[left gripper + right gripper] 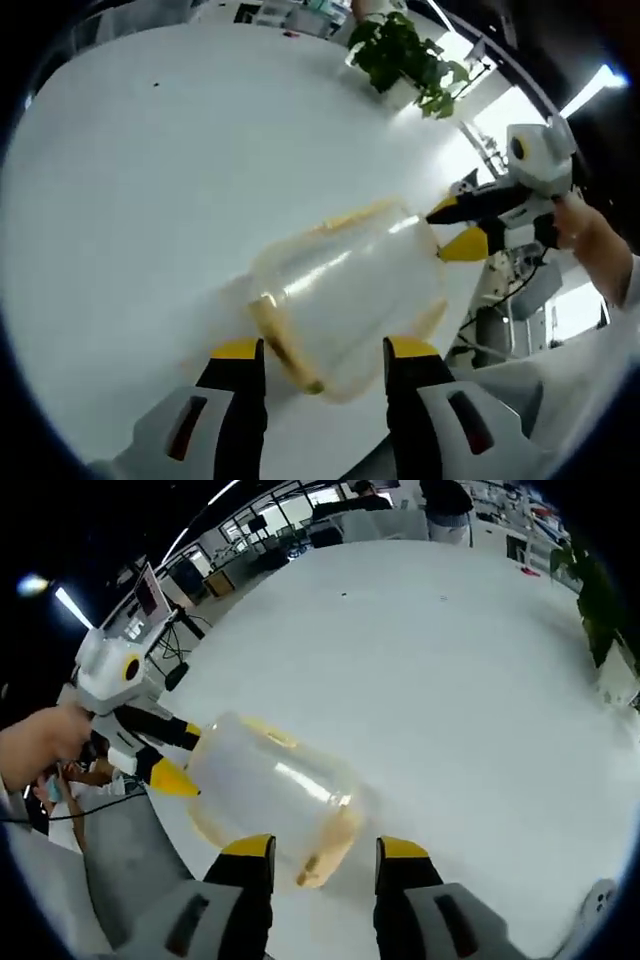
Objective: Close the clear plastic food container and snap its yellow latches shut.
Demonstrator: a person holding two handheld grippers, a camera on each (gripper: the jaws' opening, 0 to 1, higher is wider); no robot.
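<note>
Now both claws, left claw [325, 350] and right claw [313, 848], stand open around the clear plastic food container [345, 290] on the white table [150, 200], holding nothing; next, I think, press its yellow latches shut.

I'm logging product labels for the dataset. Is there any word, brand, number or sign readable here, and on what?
None can be read.
container: clear plastic with yellow trim, no print visible; motion-blurred in both views.
left tongs and right tongs: no lettering visible.
table: plain white, no marks that read as text.
Office background: monitors and shelves too small and blurred to read.
</note>
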